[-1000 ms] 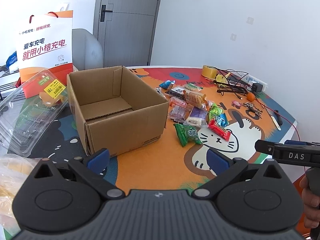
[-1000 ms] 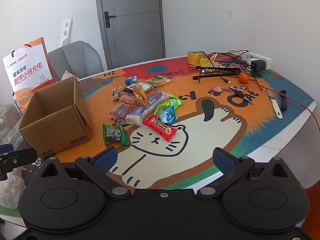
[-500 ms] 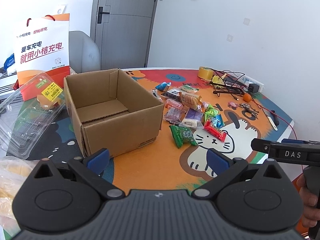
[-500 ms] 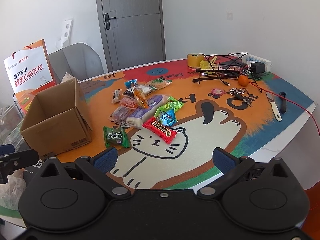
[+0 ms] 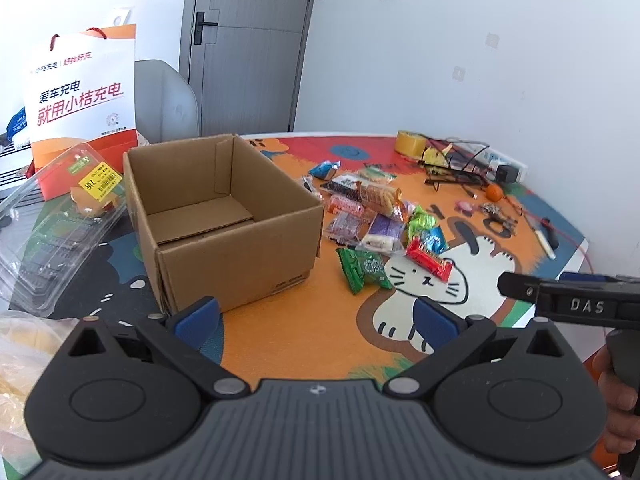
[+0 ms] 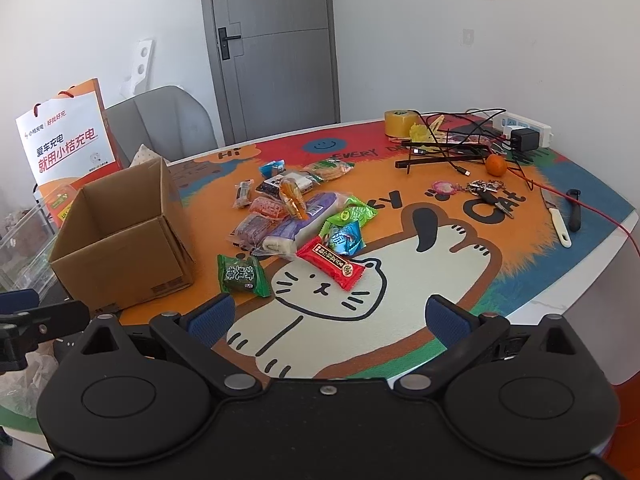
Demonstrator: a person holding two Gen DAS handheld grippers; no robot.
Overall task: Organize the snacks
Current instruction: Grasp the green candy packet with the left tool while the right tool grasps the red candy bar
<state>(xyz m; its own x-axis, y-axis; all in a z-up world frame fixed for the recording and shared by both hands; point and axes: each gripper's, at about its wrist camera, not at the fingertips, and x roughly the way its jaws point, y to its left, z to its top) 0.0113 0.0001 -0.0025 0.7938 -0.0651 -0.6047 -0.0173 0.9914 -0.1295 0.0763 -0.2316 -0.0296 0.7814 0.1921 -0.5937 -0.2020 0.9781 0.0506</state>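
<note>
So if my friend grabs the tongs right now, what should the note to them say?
Left tongs: open, empty, held in front of the cardboard box.
Right tongs: open, empty, hovering over the cat mat.
The box stands open on the mat's left side, with nothing visible inside.
All the snacks lie in a loose pile to the right of the box; the green packet and red packet are nearest.
Done: nothing packed.
Left: move every snack into the box, probably starting with the green packet.

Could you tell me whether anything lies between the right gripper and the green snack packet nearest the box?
Nothing visible does: only bare mat separates the open right gripper from the green packet, which lies beside the cardboard box.
</note>
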